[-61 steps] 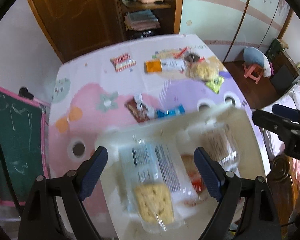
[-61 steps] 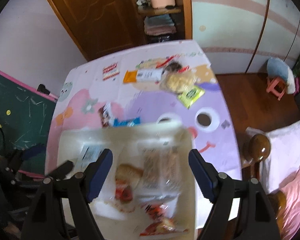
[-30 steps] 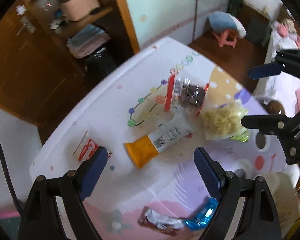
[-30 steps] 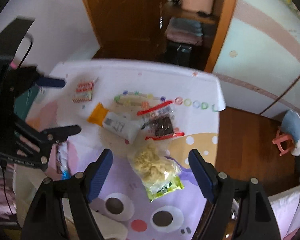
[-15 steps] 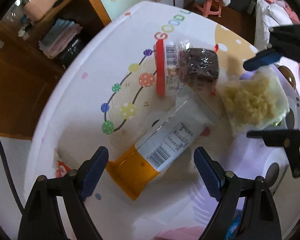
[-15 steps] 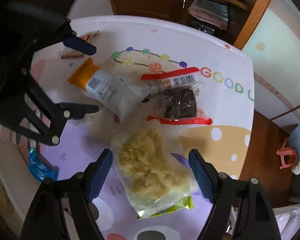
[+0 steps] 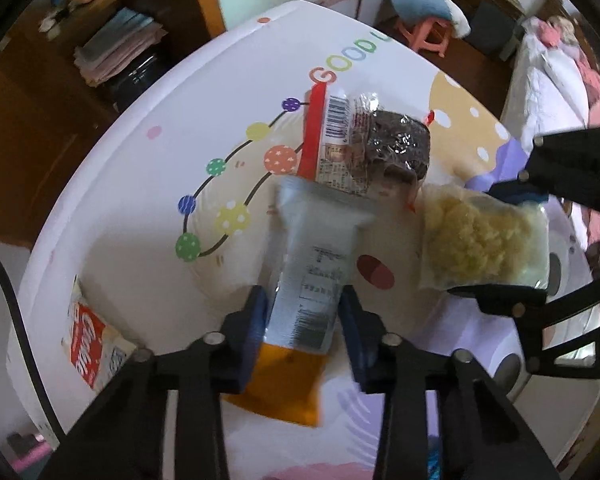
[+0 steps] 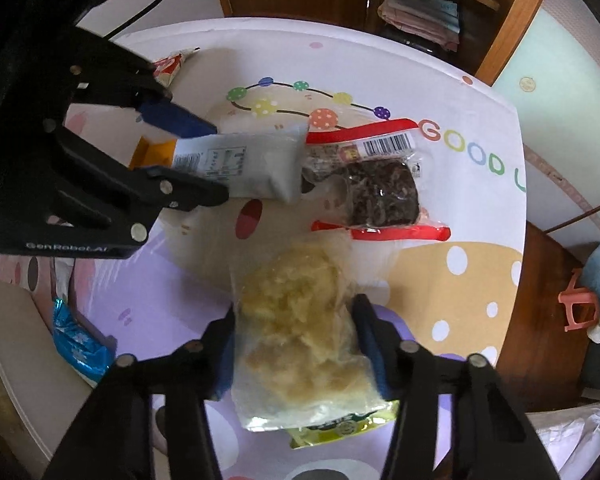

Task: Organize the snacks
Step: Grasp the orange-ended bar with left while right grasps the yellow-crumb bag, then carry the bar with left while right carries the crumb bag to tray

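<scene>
On the cartoon-print surface [image 7: 148, 184], a long white snack packet with an orange end [image 7: 306, 280] is clamped between the blue fingers [image 7: 254, 320] of the left gripper [image 7: 302, 324], narrowed right down onto its sides. Just beside it, a clear bag of pale yellow crumbly snack [image 8: 300, 332] is squeezed by the right gripper [image 8: 296, 344], pads pressed against both edges. A dark brown snack in a clear red-edged wrapper [image 7: 380, 148] is touched by the white packet's far end. A red-and-white packet [image 7: 92, 348] and a blue wrapper [image 8: 78, 344] are left nearer the edges.
</scene>
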Motion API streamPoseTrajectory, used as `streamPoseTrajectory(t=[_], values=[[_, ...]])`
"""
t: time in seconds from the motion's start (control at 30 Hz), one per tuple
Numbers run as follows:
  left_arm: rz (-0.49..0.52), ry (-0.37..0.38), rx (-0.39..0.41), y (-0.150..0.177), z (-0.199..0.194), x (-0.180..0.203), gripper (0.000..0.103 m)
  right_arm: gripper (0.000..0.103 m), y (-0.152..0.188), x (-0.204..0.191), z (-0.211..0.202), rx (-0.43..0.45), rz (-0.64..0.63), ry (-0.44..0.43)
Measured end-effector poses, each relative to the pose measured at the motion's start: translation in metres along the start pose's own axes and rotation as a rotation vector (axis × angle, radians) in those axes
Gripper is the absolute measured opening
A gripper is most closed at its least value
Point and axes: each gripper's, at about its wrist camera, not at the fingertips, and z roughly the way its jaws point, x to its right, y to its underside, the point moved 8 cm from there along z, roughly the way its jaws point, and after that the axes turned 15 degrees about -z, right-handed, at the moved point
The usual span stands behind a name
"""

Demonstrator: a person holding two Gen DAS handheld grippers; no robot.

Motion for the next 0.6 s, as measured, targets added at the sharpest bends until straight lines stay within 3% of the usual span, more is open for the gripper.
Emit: streamPoseTrajectory(t=[0.37,0.6], values=[[-0.110,-0.077,0.030,0.022,-0.041,-0.015,0.030,0.047,-0.002,-0.015,-0.036,0.061,0.046,-0.008],[-0.193,-0.082,0.096,0.046,-0.112,-0.018,0.030,0.047,-0.003,-0.029,-0.088,0.128,0.063,0.007]])
